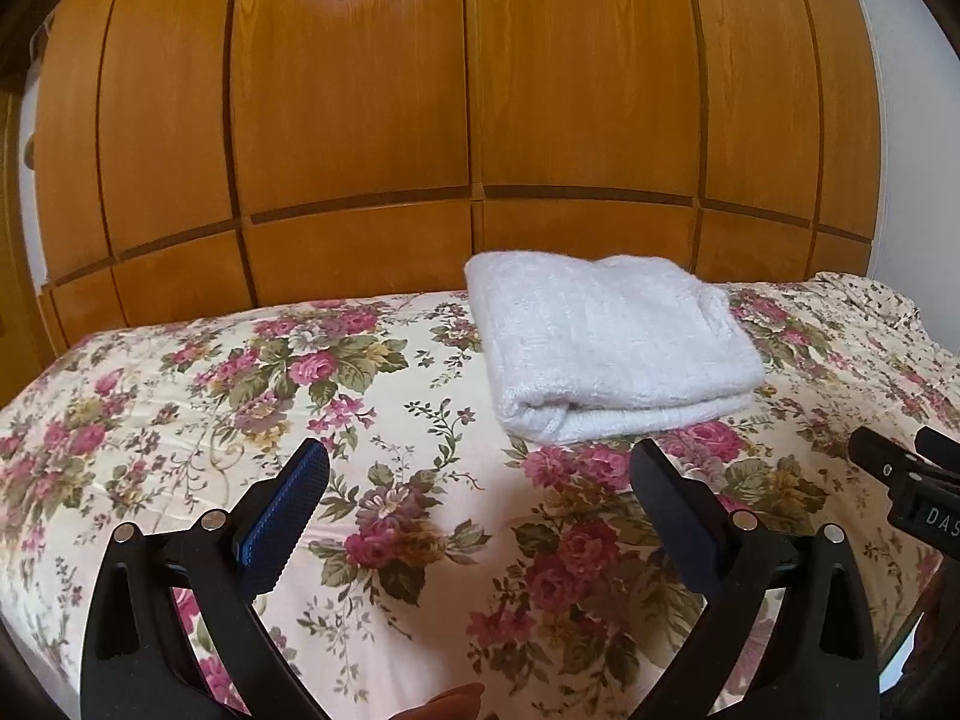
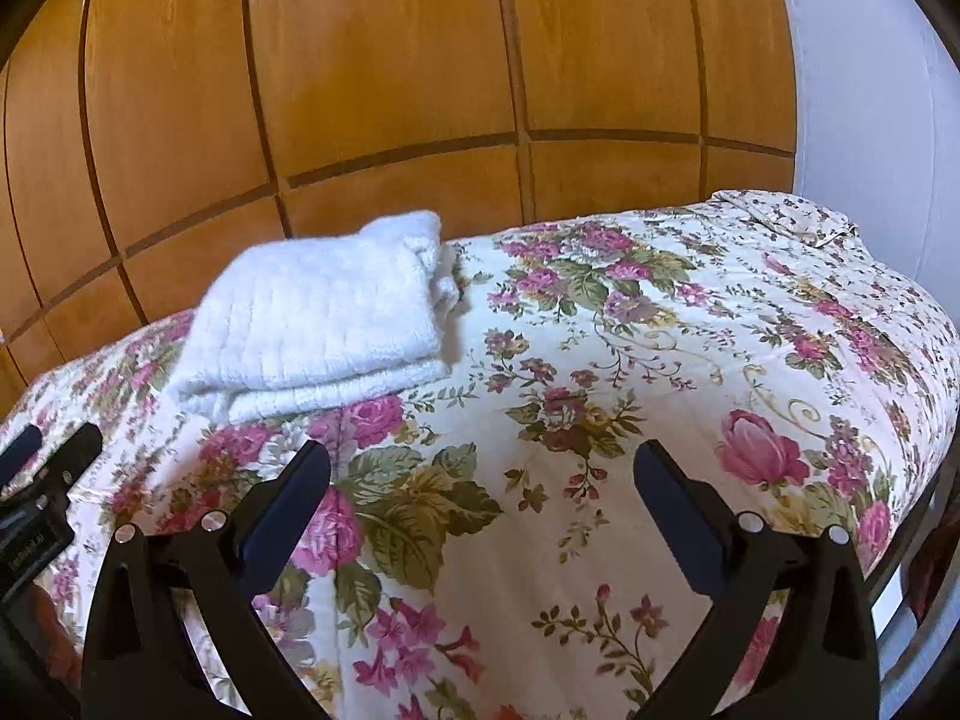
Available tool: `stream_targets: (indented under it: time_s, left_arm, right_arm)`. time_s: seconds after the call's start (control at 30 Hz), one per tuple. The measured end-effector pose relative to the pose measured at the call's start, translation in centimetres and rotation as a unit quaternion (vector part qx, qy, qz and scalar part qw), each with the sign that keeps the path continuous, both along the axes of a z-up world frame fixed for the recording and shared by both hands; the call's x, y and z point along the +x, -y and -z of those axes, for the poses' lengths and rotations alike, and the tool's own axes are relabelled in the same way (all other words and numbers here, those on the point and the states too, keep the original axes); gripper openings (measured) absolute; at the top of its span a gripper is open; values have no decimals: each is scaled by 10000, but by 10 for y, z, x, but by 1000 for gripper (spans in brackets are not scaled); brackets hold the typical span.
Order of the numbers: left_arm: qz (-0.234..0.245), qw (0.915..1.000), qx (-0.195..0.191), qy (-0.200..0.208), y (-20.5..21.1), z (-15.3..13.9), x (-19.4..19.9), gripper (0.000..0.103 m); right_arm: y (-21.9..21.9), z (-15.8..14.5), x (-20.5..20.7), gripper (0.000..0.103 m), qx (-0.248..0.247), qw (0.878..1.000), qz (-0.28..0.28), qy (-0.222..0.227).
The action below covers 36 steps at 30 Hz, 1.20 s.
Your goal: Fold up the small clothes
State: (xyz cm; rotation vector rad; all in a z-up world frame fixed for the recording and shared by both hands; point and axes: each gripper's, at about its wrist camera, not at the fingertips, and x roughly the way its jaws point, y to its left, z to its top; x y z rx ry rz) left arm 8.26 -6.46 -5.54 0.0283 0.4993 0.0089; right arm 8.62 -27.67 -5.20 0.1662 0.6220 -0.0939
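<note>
Right gripper label "DAS", beside white towel

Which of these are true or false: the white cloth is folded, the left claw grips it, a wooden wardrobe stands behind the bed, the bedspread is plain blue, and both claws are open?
1. The white cloth lies folded on the bed. True.
2. The left claw grips the cloth. False: it is empty, short of the cloth.
3. A wooden wardrobe stands behind the bed. True.
4. The bedspread is plain blue. False: it is cream with pink flowers.
5. Both claws are open, the right claw included. True.
</note>
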Motion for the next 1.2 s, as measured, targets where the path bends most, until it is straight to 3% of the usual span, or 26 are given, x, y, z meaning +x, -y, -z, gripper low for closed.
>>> stream_targets:
  time_s: [0.17, 0.43, 1.2]
  left_arm:
    - [-7, 9998, -213, -55, -1, -8, -8, 99]
    - [-96, 9997, -212, 27, -3, -17, -18, 99]
    - [-1, 9998, -203, -49, -1, -16, -19, 99]
  right_arm:
    - [-4, -13, -9, 101, -89, 9999, 18, 83]
    - [-15, -24, -15, 101, -189, 9997, -99, 151]
    - [-19, -25, -15, 101, -307, 9993, -123, 148]
